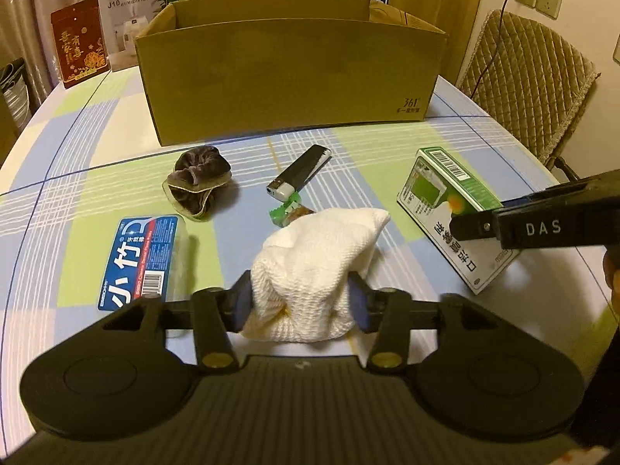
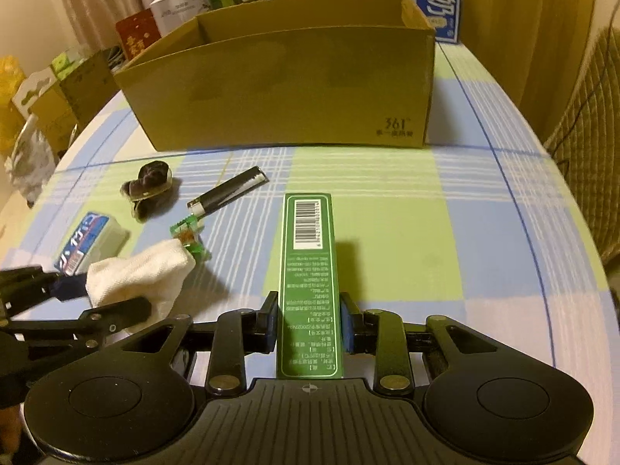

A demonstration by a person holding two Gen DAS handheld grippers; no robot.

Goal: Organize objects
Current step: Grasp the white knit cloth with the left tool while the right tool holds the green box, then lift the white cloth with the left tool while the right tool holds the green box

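left gripper (image 1: 300, 302): pads clamped on the white cloth (image 1: 317, 255), one on each side of the bunch. The far end of the cloth drapes toward the table; can't tell if it is touching or lifted clear.
right gripper (image 2: 309, 327): pads closed against both long sides of the green box (image 2: 308, 267). The box points straight ahead along the fingers, barcode end forward. It looks tilted in the left wrist view, so probably partly off the table.
target: open cardboard box (image 1: 290, 77) at the far side of the table (image 1: 387, 147), well beyond both grippers, open top. Inside not visible from here.
still loose: dark scrunchie (image 1: 197, 182), lighter (image 1: 300, 172), small green wrapper (image 1: 286, 209) touching the far edge of the cloth, blue floss case (image 1: 141, 259) just left of the cloth.
step: both picks look done; carry to the box is what is in hand, as I read it.
next move: lift both high enough to clear the near wall of the carton, go forward, release over the opening.
watch: cloth is floppy and its hanging end could snag the wrapper or the carton rim. The green box is long, so its front end needs the extra height first.
progress: early, four items on the table untouched.
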